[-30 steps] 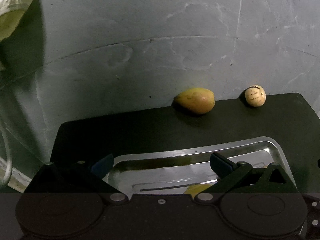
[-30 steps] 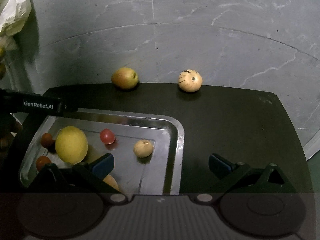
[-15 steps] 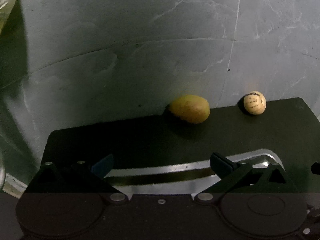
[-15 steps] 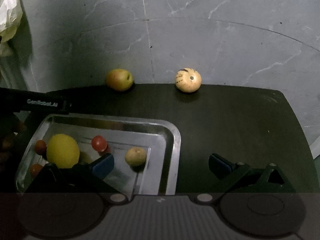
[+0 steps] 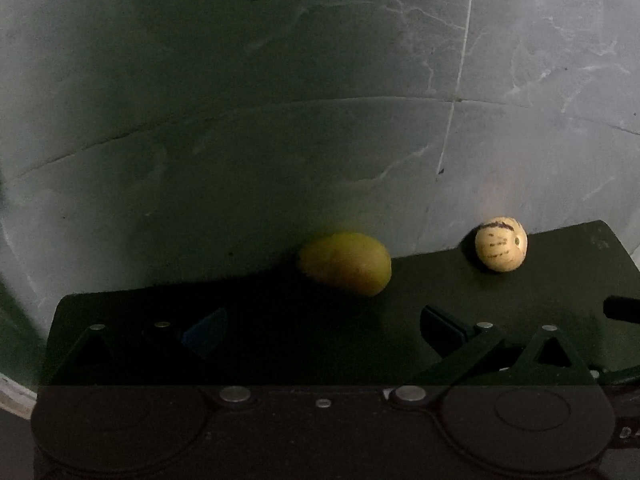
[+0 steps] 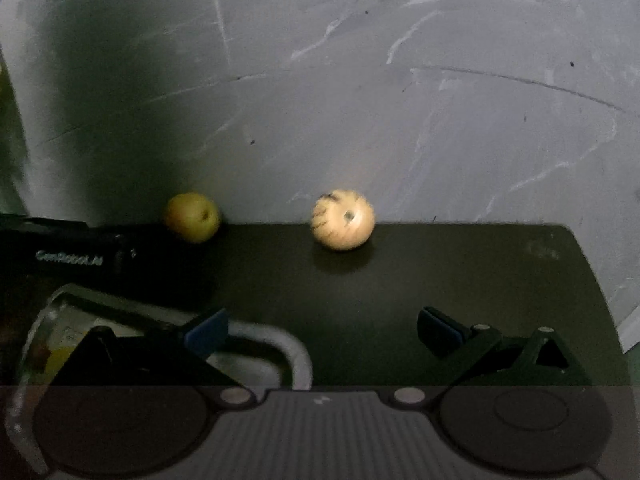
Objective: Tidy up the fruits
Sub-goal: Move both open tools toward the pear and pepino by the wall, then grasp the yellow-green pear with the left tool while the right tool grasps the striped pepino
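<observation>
1. Your left tongs (image 5: 320,330) stand wide apart and hold nothing. Over the last second they have moved forward off the metal tray, which has dropped out of the left wrist view, and they now point at the yellow-green mango (image 5: 345,263).

2. The mango lies on its side at the far edge of the dark counter (image 5: 520,300), close against the grey wall (image 5: 280,120). It sits a little left of centre between your left fingertips, near but not yet between them.

3. Your right tongs (image 6: 322,330) are also spread apart and empty. They too have advanced: the tray (image 6: 288,354) now shows only as a corner at the lower left of the right wrist view, with a yellow fruit (image 6: 58,360) dimly visible inside it. The picture is too blurred to tell what else it holds.

4. The striped pale fruit (image 6: 343,219) rests at the back of the counter, almost straight ahead of your right tongs and well apart from the mango.

5. Your left tool body (image 6: 68,256) crosses the left side of the right view, just beside the mango.

6. I judge that both hands have turned from the tray to the two fruits left outside it, each lined up on its own. Neither grasp has begun.

7. Both fruits are round and near the edge, so a nudge could roll them off; close squarely.
</observation>
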Motion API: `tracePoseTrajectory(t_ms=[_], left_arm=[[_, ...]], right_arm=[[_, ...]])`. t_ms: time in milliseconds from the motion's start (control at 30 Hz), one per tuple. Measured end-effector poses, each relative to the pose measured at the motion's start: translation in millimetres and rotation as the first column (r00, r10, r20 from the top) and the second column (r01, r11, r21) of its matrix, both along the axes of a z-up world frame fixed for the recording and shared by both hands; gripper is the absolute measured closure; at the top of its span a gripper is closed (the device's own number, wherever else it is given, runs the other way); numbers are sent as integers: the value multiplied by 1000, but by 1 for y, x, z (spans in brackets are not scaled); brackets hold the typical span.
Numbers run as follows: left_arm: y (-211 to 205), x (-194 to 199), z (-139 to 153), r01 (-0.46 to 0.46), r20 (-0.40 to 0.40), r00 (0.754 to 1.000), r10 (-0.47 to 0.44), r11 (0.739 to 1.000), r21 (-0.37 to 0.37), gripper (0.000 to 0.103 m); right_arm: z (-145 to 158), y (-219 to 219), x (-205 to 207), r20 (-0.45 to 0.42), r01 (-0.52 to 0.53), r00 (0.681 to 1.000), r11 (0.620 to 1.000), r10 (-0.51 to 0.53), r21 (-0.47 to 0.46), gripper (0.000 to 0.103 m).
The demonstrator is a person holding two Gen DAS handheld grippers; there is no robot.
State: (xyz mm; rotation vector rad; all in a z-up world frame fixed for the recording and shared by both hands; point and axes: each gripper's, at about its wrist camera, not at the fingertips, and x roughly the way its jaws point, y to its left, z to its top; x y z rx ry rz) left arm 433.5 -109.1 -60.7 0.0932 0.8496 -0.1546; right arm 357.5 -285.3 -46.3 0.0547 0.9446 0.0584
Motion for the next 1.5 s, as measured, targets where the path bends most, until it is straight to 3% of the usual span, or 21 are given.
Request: tracePoseTrajectory(t_ms=[533,900,1200,1500], left_arm=[[-23,41,-21,-42,-48,998,40,999,-35,1],[-22,60,-29,-80,-70,995,76,996,-48,1],[-21,60,-31,-71,-69,995,67,996,-58,2],[-20,59,-33,-78,-75,994,74,996,-46,11]], right_arm=[[-29,0,56,59,-121,990,986,128,-114,0],[-43,1,77,65,-135,988,988,140,-76,1],[-53,3,82,64,-133,989,989,137,-62,11],[-51,0,81,64,-121,990,991,124,-50,23]])
